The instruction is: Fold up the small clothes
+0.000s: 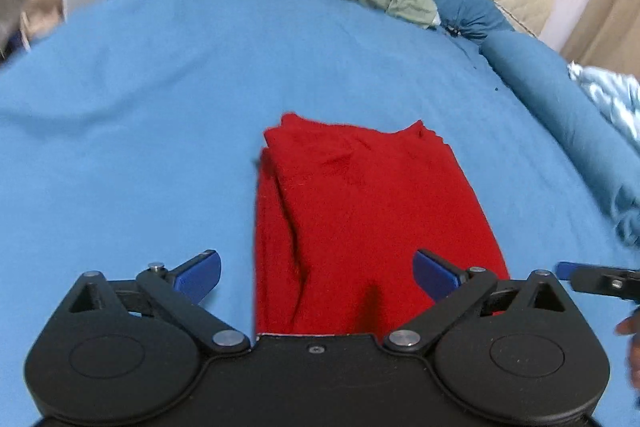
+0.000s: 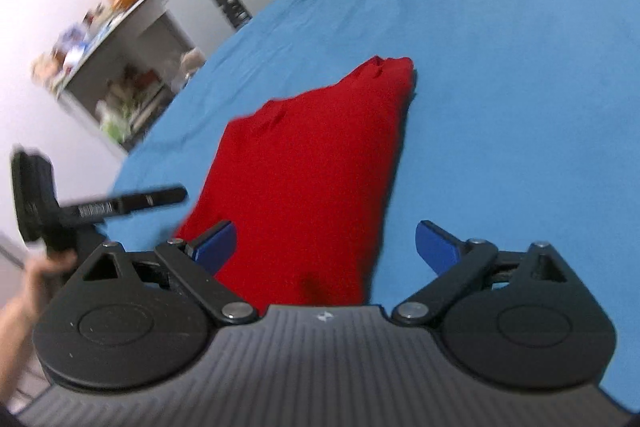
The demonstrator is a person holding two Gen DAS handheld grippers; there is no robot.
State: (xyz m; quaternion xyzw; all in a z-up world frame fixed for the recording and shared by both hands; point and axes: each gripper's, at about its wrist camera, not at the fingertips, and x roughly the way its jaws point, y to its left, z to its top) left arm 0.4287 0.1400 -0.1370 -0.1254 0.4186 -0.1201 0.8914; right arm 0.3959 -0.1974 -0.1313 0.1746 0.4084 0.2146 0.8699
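Folded red knit garment (image 1: 360, 211) on the blue bedsheet (image 1: 140, 107), long axis running away from both tools. Left hand-held gripper (image 1: 316, 275) and right hand-held gripper (image 2: 326, 247), fingers spread and empty, flank its near end, about equally close.

Left claw (image 1: 316, 273) spread wide; right claw (image 2: 326, 247) likewise, both unladen.

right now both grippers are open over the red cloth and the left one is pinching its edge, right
Not quite. In the left wrist view the left gripper is open with nothing pinched. Both grippers, including the right gripper, are open over the red cloth.
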